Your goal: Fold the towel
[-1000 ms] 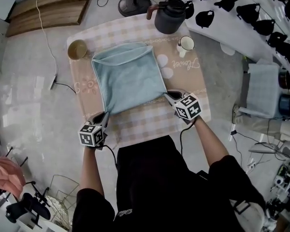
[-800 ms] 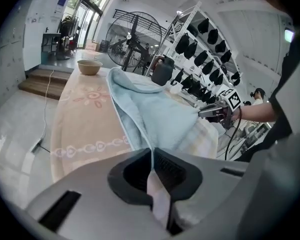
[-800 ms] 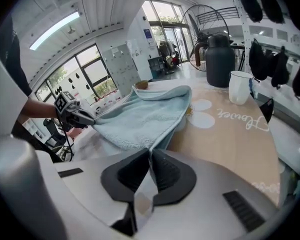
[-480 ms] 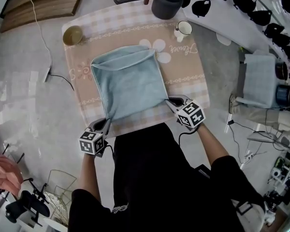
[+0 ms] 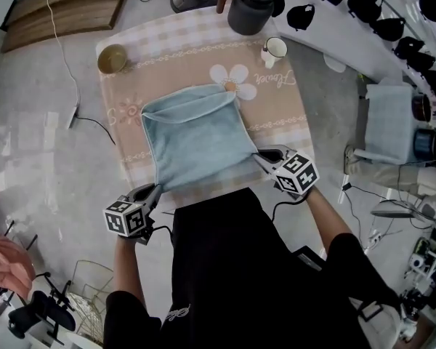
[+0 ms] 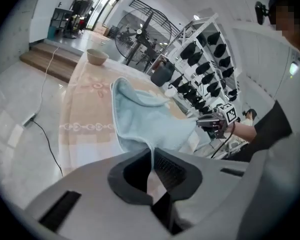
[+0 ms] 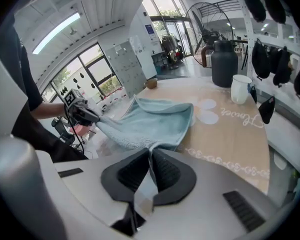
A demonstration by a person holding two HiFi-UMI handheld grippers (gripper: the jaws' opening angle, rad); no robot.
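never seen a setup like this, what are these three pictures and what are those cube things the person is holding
There is no robot here. A person stands at a cloth-covered table and holds a two-jaw gripper in each hand. The cubes with square markers are parts of those grippers.

The head view comes from a camera on the person's head, looking steeply down. The left gripper view and the right gripper view come from cameras riding on each gripper, looking along its jaws.

On the table lie a light blue towel, a bowl, a white mug and a dark jug.

The left gripper is shut on the towel's near left corner. The right gripper is shut on its near right corner. The towel's near edge is stretched between them.
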